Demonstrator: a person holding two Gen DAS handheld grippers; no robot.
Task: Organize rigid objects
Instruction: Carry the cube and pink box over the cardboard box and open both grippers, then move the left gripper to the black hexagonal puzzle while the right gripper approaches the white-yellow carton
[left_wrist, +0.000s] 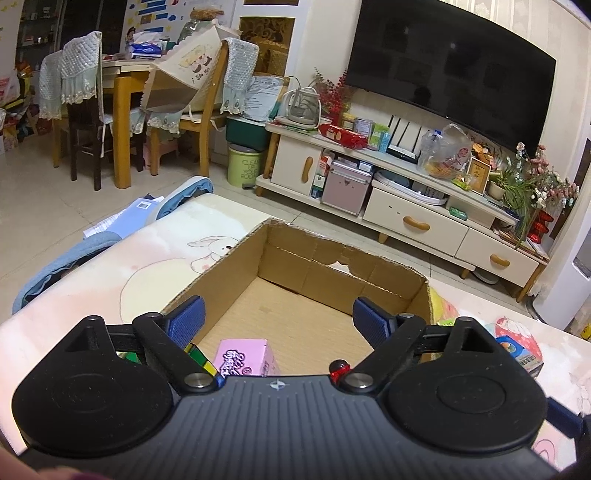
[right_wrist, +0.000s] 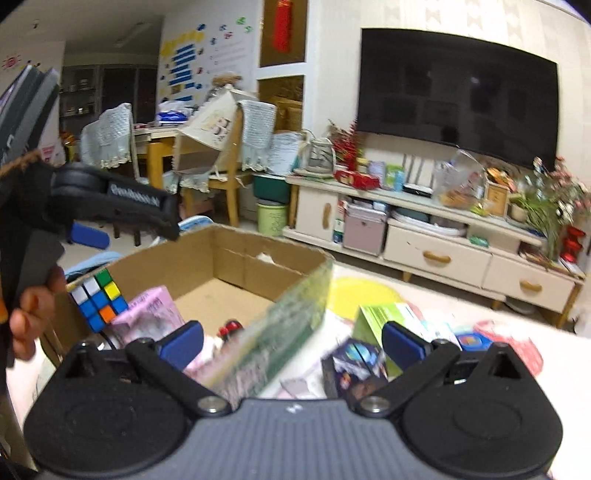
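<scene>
Left black two-finger gripper with blue ribbed pads: jaws spread wide, nothing between the pads. Blue pads angled outward at the tips. Body tilted forward and downward. A sliver of fingertip shows at the bottom-left edge of the left wrist view, too little to read.

Right black two-finger gripper with blue pads: jaws likewise spread wide, pads gripping nothing. View blurred.

From the right wrist view, the left gripper appears at far left, seen side-on, one blue pad visible below its dark finger. The person's left hand wraps the handle, fingers curled; dark sleeve cuff above.
</scene>
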